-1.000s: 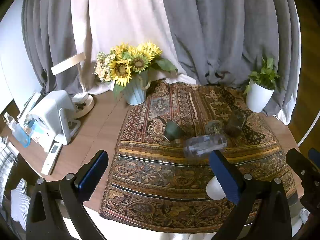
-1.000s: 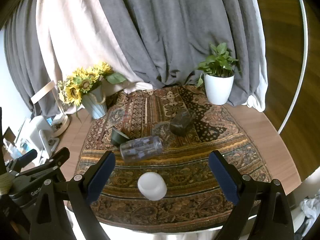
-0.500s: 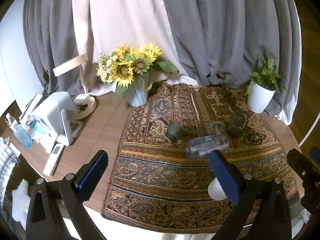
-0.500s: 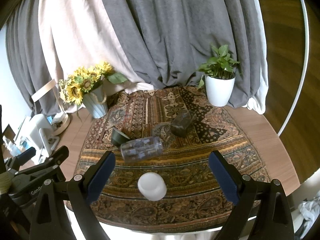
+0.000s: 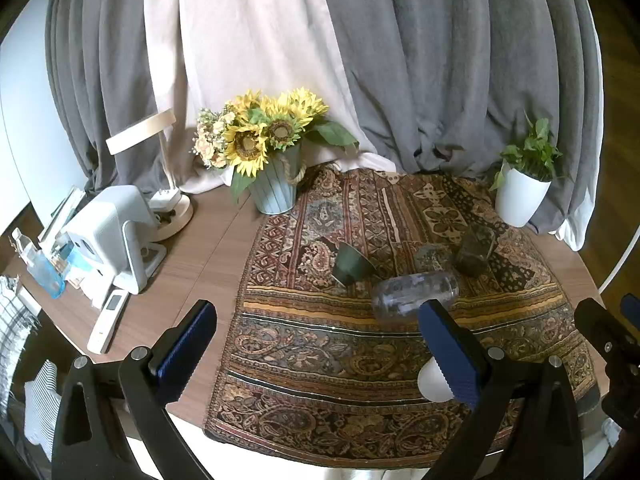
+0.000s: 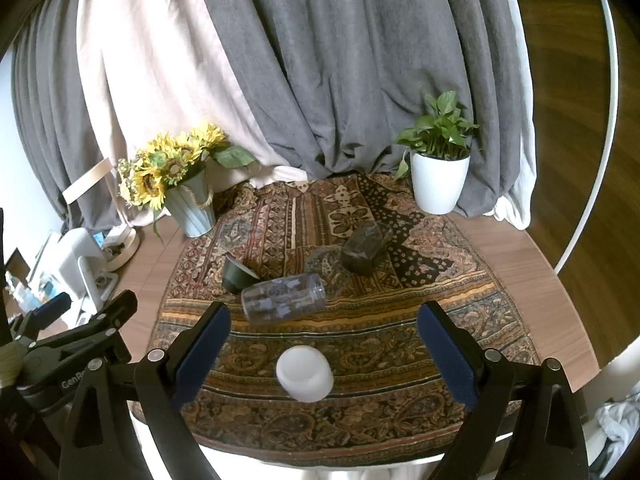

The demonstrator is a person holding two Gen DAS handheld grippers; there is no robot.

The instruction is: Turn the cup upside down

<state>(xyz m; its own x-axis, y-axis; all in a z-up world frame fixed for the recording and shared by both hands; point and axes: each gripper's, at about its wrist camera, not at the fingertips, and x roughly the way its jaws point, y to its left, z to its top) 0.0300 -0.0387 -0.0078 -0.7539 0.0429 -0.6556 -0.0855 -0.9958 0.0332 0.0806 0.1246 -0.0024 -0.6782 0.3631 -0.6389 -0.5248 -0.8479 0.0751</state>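
Both the left gripper (image 5: 316, 344) and right gripper (image 6: 324, 346) have black frames, silver screws and ribbed blue finger pads (image 6: 202, 350)

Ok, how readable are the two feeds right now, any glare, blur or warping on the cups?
Left wrist view: sharp, soft daylight, heavy fisheye bending at the edges; the white cup is half hidden behind a jaw. Right wrist view: equally sharp; white cup slightly overexposed, clear tumbler hard to read against the patterned cloth.

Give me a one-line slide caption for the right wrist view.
Open right gripper hovers over a white cup on the patterned cloth.
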